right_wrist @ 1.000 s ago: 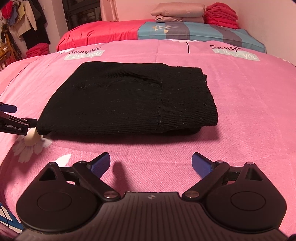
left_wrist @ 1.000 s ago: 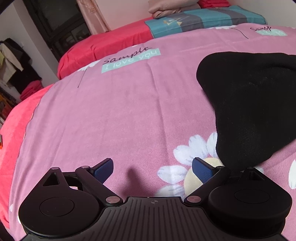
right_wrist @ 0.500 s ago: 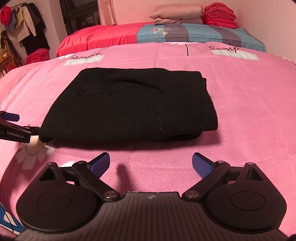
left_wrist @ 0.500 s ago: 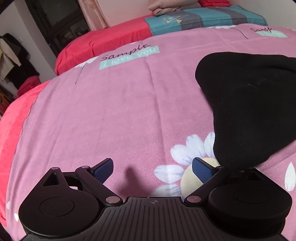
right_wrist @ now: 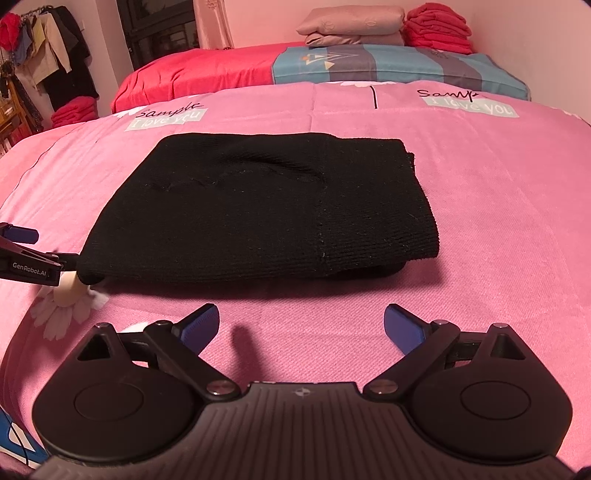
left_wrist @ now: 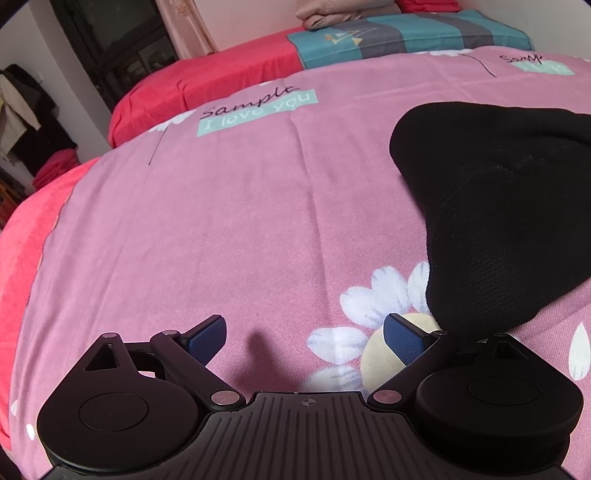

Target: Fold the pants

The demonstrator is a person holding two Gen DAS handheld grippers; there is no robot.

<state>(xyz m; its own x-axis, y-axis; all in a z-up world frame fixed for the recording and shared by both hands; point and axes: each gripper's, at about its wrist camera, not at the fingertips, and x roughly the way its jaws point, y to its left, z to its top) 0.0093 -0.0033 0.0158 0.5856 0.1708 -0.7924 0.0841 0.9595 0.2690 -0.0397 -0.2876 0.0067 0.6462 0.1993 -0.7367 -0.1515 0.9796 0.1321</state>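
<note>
Black pants: lying folded into a thick rectangle on the pink bedspread, serving here as the landmark. Left gripper: hovering just off the pants' near left corner, fingers standing wide apart and holding nothing; its right finger is sitting just beside that corner over a printed white daisy. Right gripper: hanging in front of the pants' near edge, fingers spread apart, gripping nothing, clear of the cloth. Left gripper is also showing in the right wrist view, at the pants' left corner. Striped blue and grey pillow: lying beyond the pants at the head of the bed. Folded beige blanket and red stack of clothes: resting on that pillow. Hanging clothes: far left of the pants, against the wall.
</note>
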